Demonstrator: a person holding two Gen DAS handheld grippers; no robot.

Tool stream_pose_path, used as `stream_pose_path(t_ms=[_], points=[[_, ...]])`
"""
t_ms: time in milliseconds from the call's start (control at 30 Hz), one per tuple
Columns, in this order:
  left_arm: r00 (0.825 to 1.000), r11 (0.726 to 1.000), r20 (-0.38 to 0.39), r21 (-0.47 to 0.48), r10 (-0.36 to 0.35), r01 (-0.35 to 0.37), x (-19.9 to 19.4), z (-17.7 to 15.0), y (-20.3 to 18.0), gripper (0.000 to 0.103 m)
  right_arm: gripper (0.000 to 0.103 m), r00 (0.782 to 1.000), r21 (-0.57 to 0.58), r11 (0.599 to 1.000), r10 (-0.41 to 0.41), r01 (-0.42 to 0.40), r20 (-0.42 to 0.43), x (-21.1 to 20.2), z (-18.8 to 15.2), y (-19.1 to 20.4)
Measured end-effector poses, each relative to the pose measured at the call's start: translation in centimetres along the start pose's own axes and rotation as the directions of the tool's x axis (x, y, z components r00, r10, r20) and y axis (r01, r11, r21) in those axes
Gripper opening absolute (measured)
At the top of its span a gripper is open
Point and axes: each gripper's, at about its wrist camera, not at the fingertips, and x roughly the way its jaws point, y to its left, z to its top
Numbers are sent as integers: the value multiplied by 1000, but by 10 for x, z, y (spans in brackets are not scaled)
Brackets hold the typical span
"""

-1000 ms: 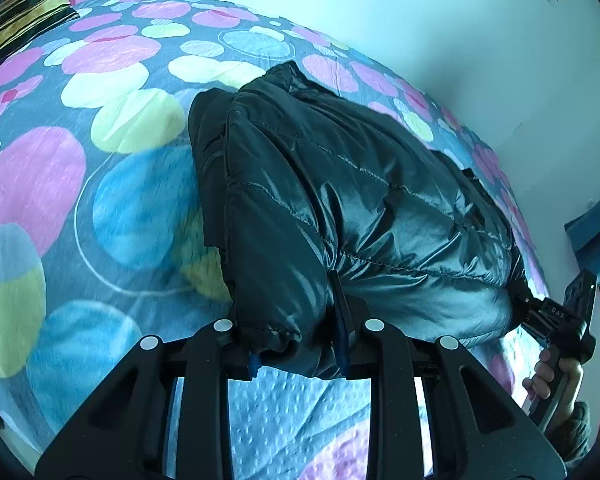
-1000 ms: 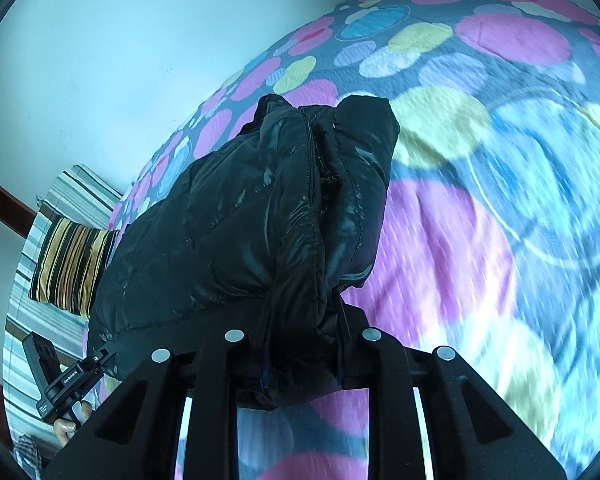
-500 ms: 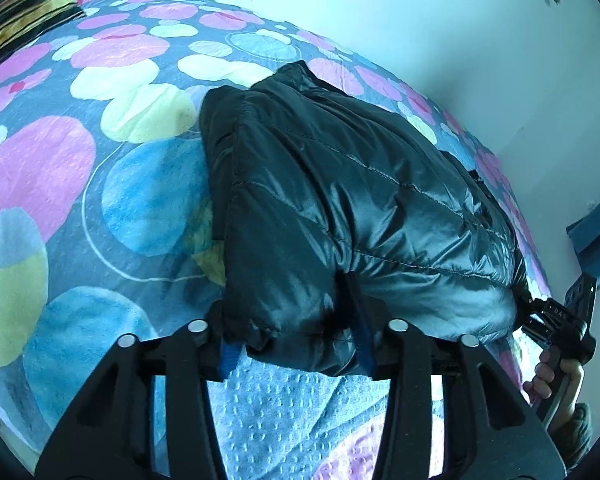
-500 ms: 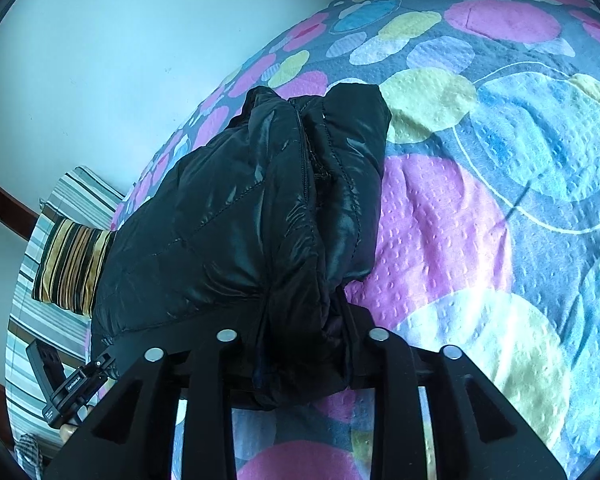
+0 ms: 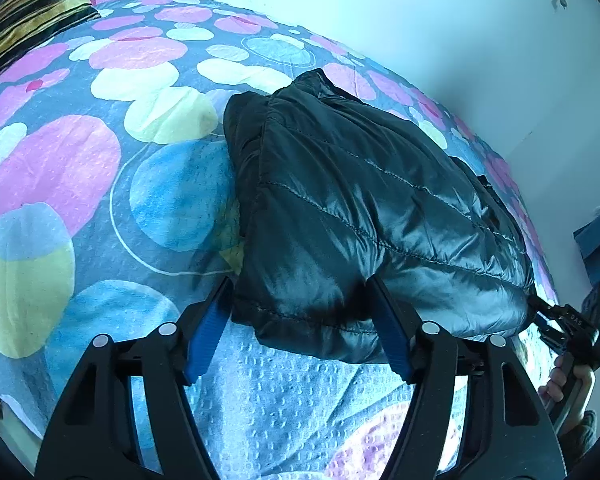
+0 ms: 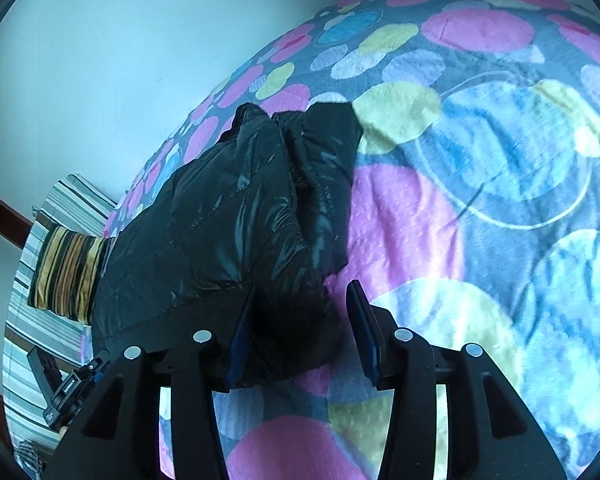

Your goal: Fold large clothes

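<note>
A black shiny puffer jacket lies folded in a thick bundle on the bed; it also shows in the right wrist view. My left gripper is open, its blue pads spread either side of the jacket's near corner. My right gripper is open too, its jaws apart around the other near corner, the right pad clear of the cloth. The right gripper also shows far right in the left wrist view, and the left gripper low left in the right wrist view.
The bed cover is grey-blue with pink, yellow and blue circles. A striped black and gold pillow lies at the bed's head, also seen in the left wrist view. A pale wall runs along the far side.
Both grippers have opened and let go of the jacket's near edge. The jacket has settled onto the bed and both grippers have drawn back a little.
</note>
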Motion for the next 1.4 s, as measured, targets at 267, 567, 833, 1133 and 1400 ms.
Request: stream_pose_path(t_ms=[267,567,833,1133,1400], points=[[1000,1000,0,11,22,-22,-3,2,1,71,48,972,-13,979,-200,203,127,-36,19,-3],[998,1000,67,-1,17,-17,-32,15,5,72,47,979,-183,977,-71,107,192,-43,22,75],[997,999,76,-25,-22,24,-27,39,17,80,25,1000,-424,906,28,-21,9,33,-7,172],[998,998,8,-25,-62,62,12,68,26,81,25,992,-461,887,-55,-4,-115,103,-12,200],[990,993,-80,-4,-116,116,49,89,30,81,23,980,-459,888,-115,28,-163,129,-18,193]])
